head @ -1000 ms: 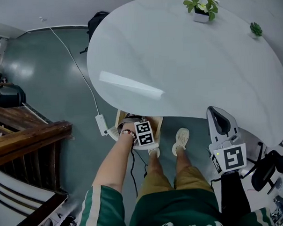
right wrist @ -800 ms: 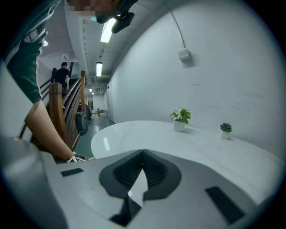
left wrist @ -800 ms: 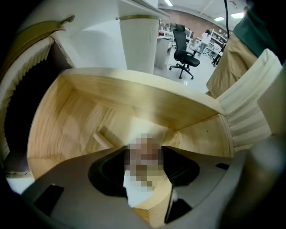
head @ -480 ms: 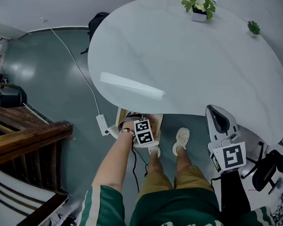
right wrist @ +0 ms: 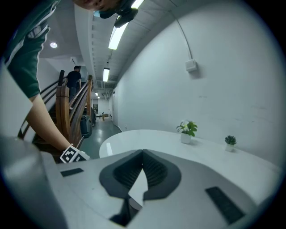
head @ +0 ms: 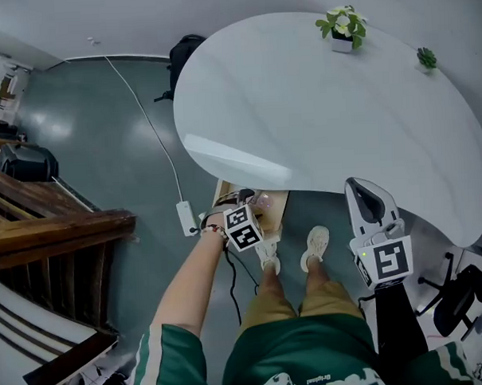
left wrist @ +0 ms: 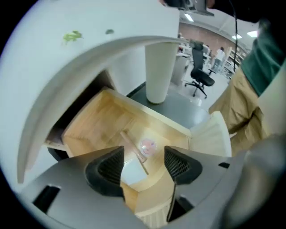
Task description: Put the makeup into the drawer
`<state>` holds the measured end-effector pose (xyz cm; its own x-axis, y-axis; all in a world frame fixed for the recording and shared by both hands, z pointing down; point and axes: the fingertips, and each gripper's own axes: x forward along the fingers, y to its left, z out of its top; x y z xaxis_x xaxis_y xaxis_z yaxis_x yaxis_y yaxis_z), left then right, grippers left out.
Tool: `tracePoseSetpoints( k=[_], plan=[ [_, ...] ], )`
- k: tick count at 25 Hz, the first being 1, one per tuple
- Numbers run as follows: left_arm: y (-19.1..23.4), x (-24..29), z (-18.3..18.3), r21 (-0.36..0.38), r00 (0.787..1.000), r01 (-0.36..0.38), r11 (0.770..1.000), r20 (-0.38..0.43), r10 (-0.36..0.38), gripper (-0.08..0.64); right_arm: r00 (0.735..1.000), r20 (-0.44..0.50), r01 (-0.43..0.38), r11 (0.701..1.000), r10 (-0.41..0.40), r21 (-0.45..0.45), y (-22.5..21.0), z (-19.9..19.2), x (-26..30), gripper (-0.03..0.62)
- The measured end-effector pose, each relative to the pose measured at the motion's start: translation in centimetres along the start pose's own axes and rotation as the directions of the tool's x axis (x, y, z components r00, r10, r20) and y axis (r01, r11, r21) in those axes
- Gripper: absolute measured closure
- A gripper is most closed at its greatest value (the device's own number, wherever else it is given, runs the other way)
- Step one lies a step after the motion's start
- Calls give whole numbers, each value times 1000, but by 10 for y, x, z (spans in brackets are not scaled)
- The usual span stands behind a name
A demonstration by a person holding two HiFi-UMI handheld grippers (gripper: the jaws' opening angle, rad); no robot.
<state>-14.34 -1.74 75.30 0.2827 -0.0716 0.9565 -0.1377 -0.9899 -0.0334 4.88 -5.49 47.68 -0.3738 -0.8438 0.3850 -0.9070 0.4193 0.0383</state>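
Hanging over the open drawer (left wrist: 100,118): left gripper (left wrist: 144,159), pointing steeply down, jaws wide apart, pads bare, nothing between them. Jaws have just been moving: opened out, then eased in slightly. Right gripper (right wrist: 142,154): jaw tips together, nothing gripped that I can see, aimed roughly level across the table (right wrist: 154,137), sitting at its near-right edge in the head view.

Makeup (left wrist: 148,145) is in the drawer: a round pink piece lying flat on the wooden bottom, around the middle. A slim stick (left wrist: 132,145) lies just beside it, at an angle. There's a pale patch closer to the camera, between the jaws; can't tell what it is. Drawer is light wood, pulled out from under the table's near edge, close to the white pedestal leg (left wrist: 158,71).

Table top: white, oval, faint veining, long glare stripe toward the near-left edge. Two pots at the far edge: a leafy plant (head: 343,21) in a white pot and a small plant (head: 426,57) further right.

Room: glossy grey-green floor (head: 103,138), white cable (head: 146,124) running across it to a power strip (head: 185,218) beside the drawer. Dark bag (head: 187,50) on the floor at the table's far-left edge. Wooden stair rail (head: 59,235) at left, black office chair (head: 461,298) at lower right. Plain white wall (right wrist: 201,89) behind the table, small box (right wrist: 191,65) mounted on it.
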Motion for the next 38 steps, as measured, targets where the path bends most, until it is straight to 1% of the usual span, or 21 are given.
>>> tracePoseSetpoints(
  k=[1,3,5,7,8,10,12,13,15,17,19,21,24,26,28,30,33,35,36,38],
  plan=[
    [7,-12,0,-64,999,-46,997,24,47,303,1000,2,-5,1000,5,-5,3,2,-1,588],
    [19,-37,-2,-167,986,-144,975,55,155,381,1000,9,-13,1000,13,-13,9,8,-3,588],
    [26,-64,-5,-233,969,-210,950,78,233,375,1000,22,-21,1000,21,-22,16,17,-4,588],
    [31,-91,-6,-292,949,-254,922,107,296,347,999,36,-28,999,29,-33,23,28,-3,588],
    [35,-107,-5,-321,936,-277,906,122,330,338,998,44,-31,999,32,-39,26,34,-3,588],
    [44,-140,-3,-378,903,-322,868,154,401,323,997,61,-35,998,38,-51,33,47,-2,588],
    [55,-175,3,-439,860,-360,823,186,475,313,996,80,-34,998,38,-56,40,60,-2,588],
    [61,-193,7,-472,833,-376,797,204,514,313,995,88,-32,998,37,-56,43,66,-2,588],
    [72,-230,17,-532,772,-402,745,241,589,314,994,104,-27,998,33,-54,49,76,-1,588],
    [80,-265,26,-571,714,-420,705,271,645,318,993,117,-20,998,27,-57,54,86,-1,588],
    [85,-296,34,-603,668,-419,679,302,681,325,991,133,-12,998,20,-65,59,97,-2,588],
    [86,-324,41,-629,620,-415,658,334,710,330,989,150,-2,998,12,-70,64,108,-3,588],
    [83,-362,50,-664,539,-406,628,380,751,330,986,167,15,997,-3,-71,69,121,-8,588],
    [80,-383,58,-680,491,-396,617,411,768,329,984,175,30,997,-17,-72,72,127,-11,588],
    [76,-401,63,-679,451,-397,617,441,776,328,982,186,40,996,-25,-78,79,133,-13,588],
    [74,-417,68,-669,421,-402,625,471,775,327,979,198,55,995,-38,-84,83,141,-14,588],
    [74,-440,73,-661,381,-397,637,512,770,327,974,218,84,993,-65,-82,88,152,-17,588],
    [74,-453,72,-660,361,-389,643,533,765,328,970,232,100,992,-78,-83,93,160,-19,588],
    [73,-456,70,-659,357,-384,647,540,762,328,968,238,107,991,-85,-83,96,163,-21,588],
    [73,-460,66,-657,356,-375,654,550,756,330,964,247,121,989,-97,-84,102,167,-24,588]
  ],
)
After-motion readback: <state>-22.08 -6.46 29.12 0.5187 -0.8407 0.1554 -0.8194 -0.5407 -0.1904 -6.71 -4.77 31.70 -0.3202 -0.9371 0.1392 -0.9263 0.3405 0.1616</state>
